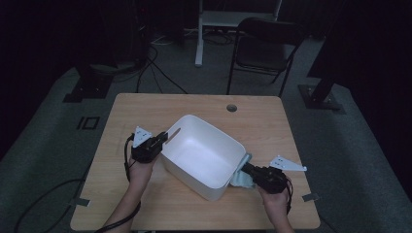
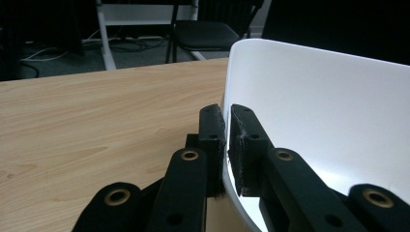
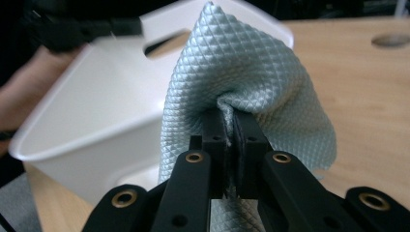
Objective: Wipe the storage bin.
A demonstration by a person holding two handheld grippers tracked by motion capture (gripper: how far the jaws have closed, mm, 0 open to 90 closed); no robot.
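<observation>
High view: white tub (image 1: 204, 155) tilted mid-table (image 1: 145, 111), left gripper (image 1: 163, 140) clamped on its rim, right gripper (image 1: 245, 169) at opposite end with cloth (image 1: 239, 179). Left gripper view: jaws pinching tub wall (one inside, one outside). Right gripper view: jaws pressed together on bunched grey cloth, touching tub.

The tub (image 1: 204, 155) is plain white, inside and out, no markings. Against its wall, the cloth (image 3: 241, 82) is pale blue-grey with a fine quilted diamond pattern all over. The left hand-held gripper (image 2: 227, 145) and the right hand-held gripper (image 3: 231, 140) are both matte black with brass-coloured rivets. Under the tub, the surface (image 1: 145, 111) is light wood grain, and beyond it a black chair (image 1: 265, 48).
</observation>
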